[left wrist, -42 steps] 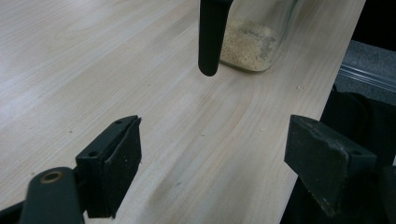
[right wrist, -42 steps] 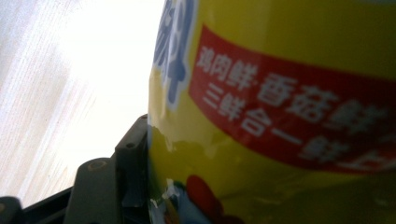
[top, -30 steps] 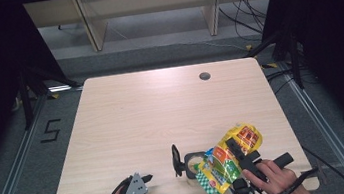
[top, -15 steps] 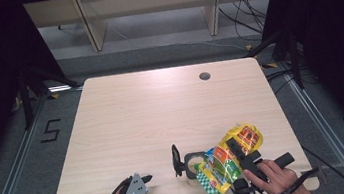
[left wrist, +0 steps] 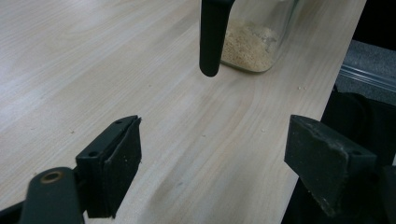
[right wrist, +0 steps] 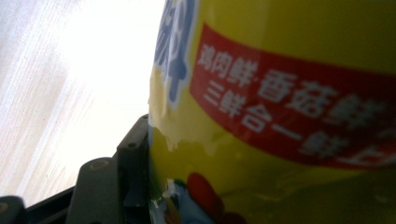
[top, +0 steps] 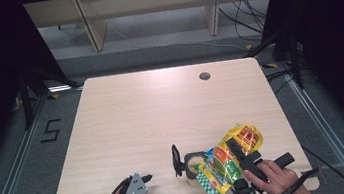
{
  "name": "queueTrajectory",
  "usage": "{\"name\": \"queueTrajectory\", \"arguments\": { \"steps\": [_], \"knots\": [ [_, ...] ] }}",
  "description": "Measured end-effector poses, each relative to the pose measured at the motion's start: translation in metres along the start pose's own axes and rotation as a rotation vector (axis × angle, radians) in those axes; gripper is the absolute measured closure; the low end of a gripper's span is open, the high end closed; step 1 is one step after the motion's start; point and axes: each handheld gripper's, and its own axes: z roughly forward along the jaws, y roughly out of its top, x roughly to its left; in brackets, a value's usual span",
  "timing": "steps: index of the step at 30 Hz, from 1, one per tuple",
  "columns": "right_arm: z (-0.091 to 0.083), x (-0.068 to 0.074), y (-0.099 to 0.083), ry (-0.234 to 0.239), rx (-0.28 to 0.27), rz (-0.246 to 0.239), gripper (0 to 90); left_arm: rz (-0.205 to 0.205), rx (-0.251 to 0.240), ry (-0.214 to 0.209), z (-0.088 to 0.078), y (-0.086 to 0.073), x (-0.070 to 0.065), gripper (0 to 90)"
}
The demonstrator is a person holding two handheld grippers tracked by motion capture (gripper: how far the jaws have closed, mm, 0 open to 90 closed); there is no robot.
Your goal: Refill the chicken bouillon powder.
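Right gripper's far jaw hidden behind the yellow pouch (right wrist: 280, 116) (glossy, overfilling the frame)

A light wooden table (top: 153, 124) with a round cable hole (top: 204, 76) near its far edge. A glass jar (left wrist: 254, 39) of pale grains stands on it near the front edge.

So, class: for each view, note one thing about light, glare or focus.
High view: evenly lit table, dark surroundings, shiny highlights on the bag. Left gripper view: sharp jaws and wood grain; the jar of granules is slightly soft. Right gripper view: table blown out white, and the bag so close that its print is blurred.
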Motion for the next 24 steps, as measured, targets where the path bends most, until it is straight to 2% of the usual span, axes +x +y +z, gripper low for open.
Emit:
{"name": "queueTrajectory", "arguments": {
  "steps": [2, 3, 4, 5, 7, 9, 10, 11, 13, 17, 19, 22, 23, 24],
  "knots": [
    [0.005, -0.008, 0.001, 0.006, -0.067, -0.121, 36.8, 0.002, 0.009, 0.002, 0.0, 0.0, 0.0, 18.2],
    [0.005, -0.008, 0.001, 0.006, -0.067, -0.121, 36.8, 0.002, 0.009, 0.002, 0.0, 0.0, 0.0, 18.2],
    [0.007, -0.012, 0.003, 0.002, -0.099, -0.179, 36.8, 0.004, 0.007, -0.002, 0.0, 0.0, -0.001, 18.2],
    [0.0, -0.001, 0.001, -0.003, -0.018, -0.017, 36.8, 0.007, 0.01, 0.001, 0.0, 0.0, -0.001, 18.2],
    [-0.001, -0.001, 0.001, -0.001, -0.016, -0.016, 36.8, 0.003, 0.009, 0.0, 0.0, 0.001, 0.0, 18.2],
    [0.003, -0.01, 0.003, 0.003, -0.08, -0.137, 36.8, -0.003, 0.001, -0.001, 0.001, -0.001, -0.001, 18.1],
    [0.003, -0.01, 0.003, 0.003, -0.08, -0.137, 36.8, -0.003, 0.001, -0.001, 0.001, -0.001, -0.001, 18.2],
    [-0.002, -0.003, 0.002, -0.006, -0.026, -0.028, 36.8, 0.001, 0.003, -0.001, 0.001, -0.001, -0.001, 18.1],
    [-0.001, -0.004, 0.003, -0.006, -0.039, -0.045, 36.8, 0.012, 0.007, 0.002, 0.0, 0.0, 0.0, 18.2],
    [-0.002, -0.003, 0.003, -0.007, -0.029, -0.024, 36.8, 0.001, 0.003, -0.001, 0.001, -0.001, -0.001, 18.1],
    [-0.004, -0.001, 0.003, -0.005, -0.015, -0.003, 36.9, 0.018, 0.004, -0.002, 0.0, 0.0, 0.001, 18.1],
    [-0.004, -0.003, 0.003, -0.002, -0.025, -0.025, 37.0, 0.004, -0.011, -0.004, 0.002, -0.001, -0.001, 18.2],
    [-0.004, -0.004, 0.004, -0.003, -0.035, -0.046, 37.0, -0.002, 0.003, 0.0, 0.001, -0.001, -0.001, 18.1],
    [-0.004, -0.003, 0.004, -0.009, -0.033, -0.032, 37.1, 0.012, 0.009, -0.001, 0.0, 0.0, 0.0, 18.2]
  ]
}}
